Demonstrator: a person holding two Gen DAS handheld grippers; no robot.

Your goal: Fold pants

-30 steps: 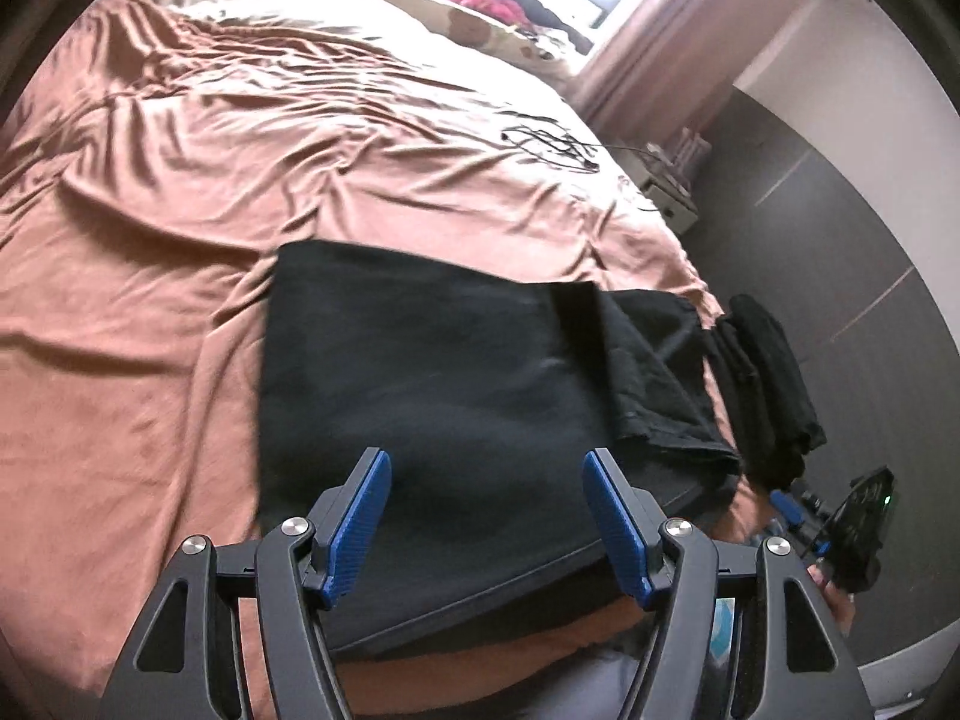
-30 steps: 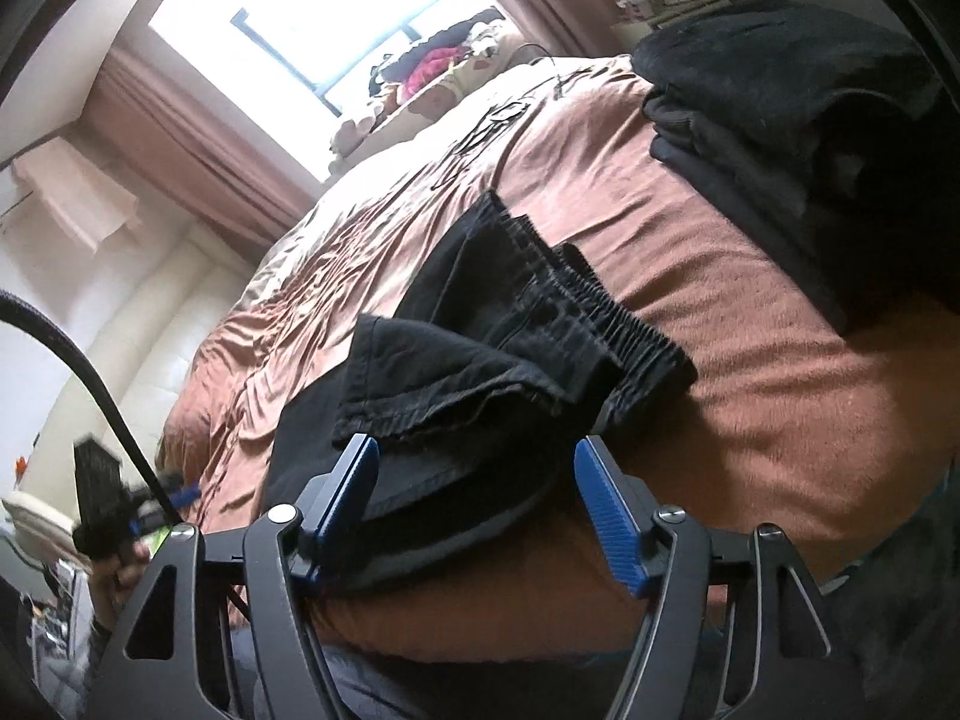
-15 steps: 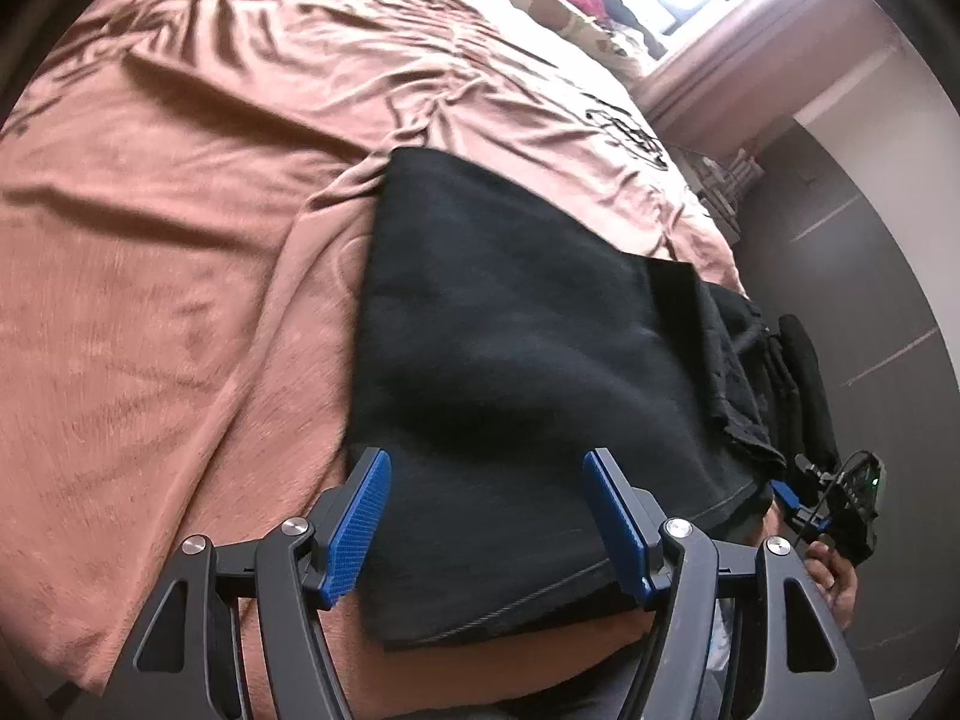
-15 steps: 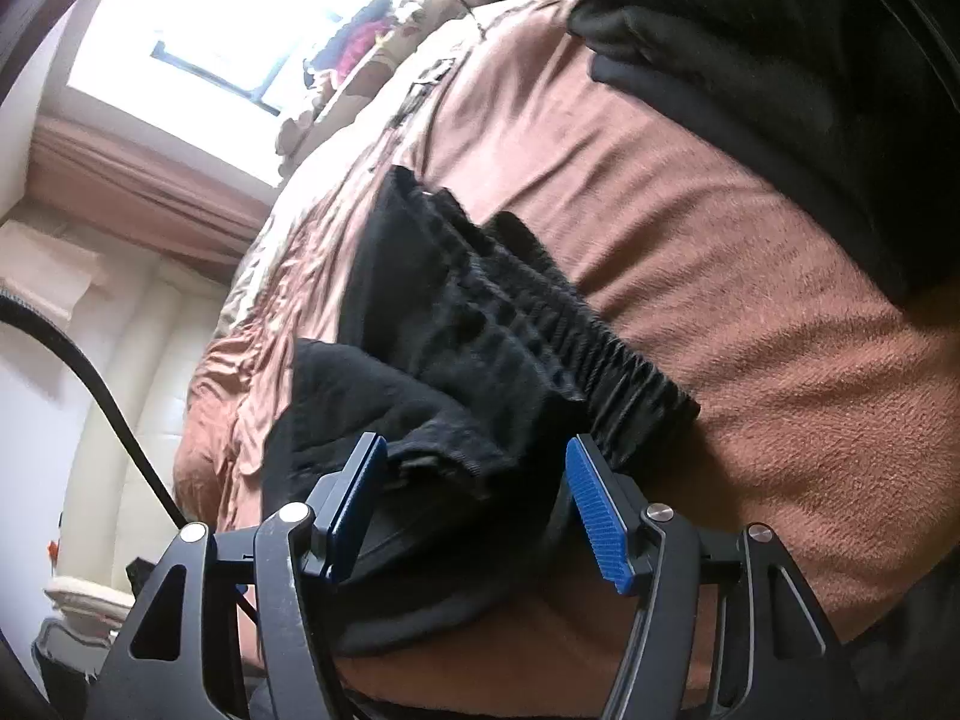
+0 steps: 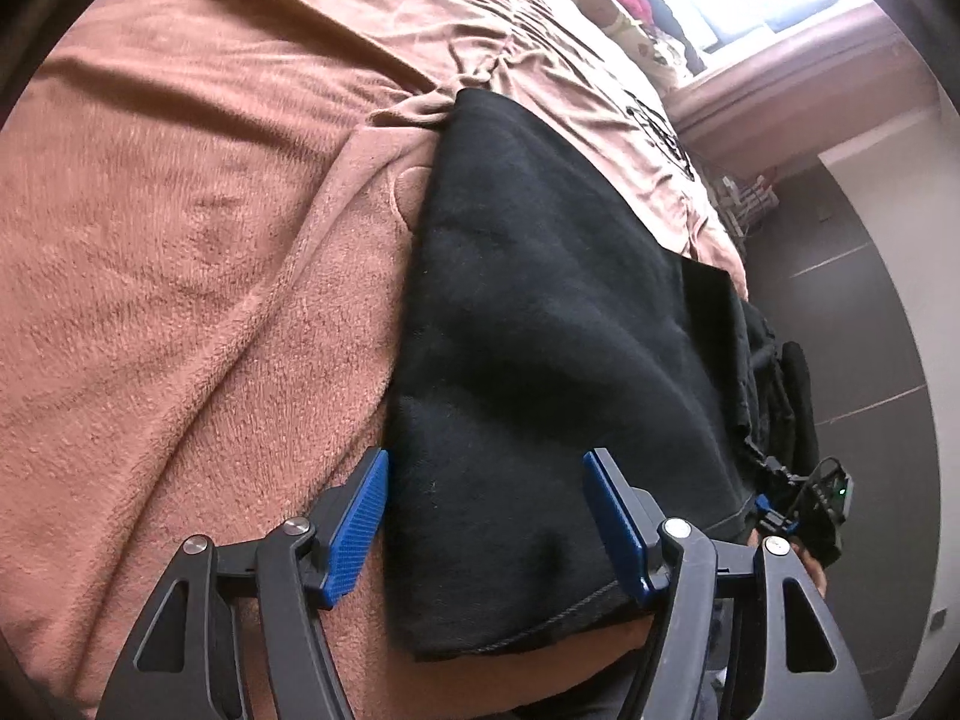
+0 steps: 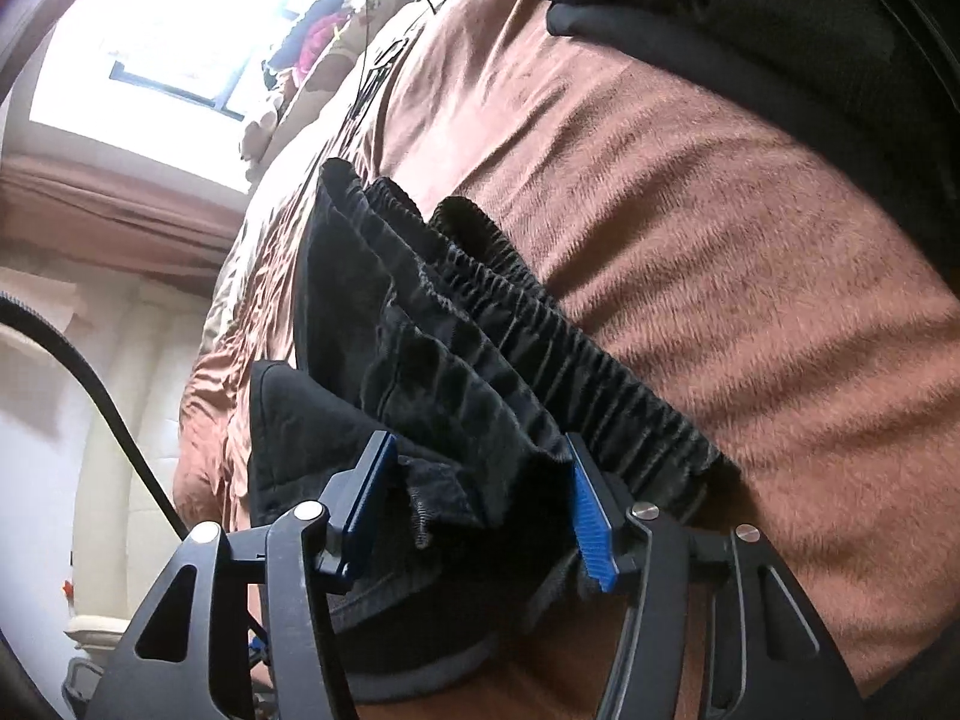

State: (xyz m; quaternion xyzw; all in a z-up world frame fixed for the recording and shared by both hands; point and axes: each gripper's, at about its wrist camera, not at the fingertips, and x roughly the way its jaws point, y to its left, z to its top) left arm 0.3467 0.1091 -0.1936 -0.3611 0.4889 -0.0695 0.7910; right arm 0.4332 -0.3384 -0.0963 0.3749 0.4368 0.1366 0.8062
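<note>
Pants (image 5: 540, 324) on blanket (image 5: 198, 252)

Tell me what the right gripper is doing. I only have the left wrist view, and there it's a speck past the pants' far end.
Observer: The right gripper straddles a bunched layer of the pants. Its jaws are closing, with fabric between them.
Operator: Waistband in the grip?
Observer: The outer run of the elastic waistband lies on the blanket, outside the right-hand pad. I cannot tell which layer is between the pads.
Operator: Anything near it?
Observer: A pile of dark clothes sits further along the blanket, apart from the pants.
</note>
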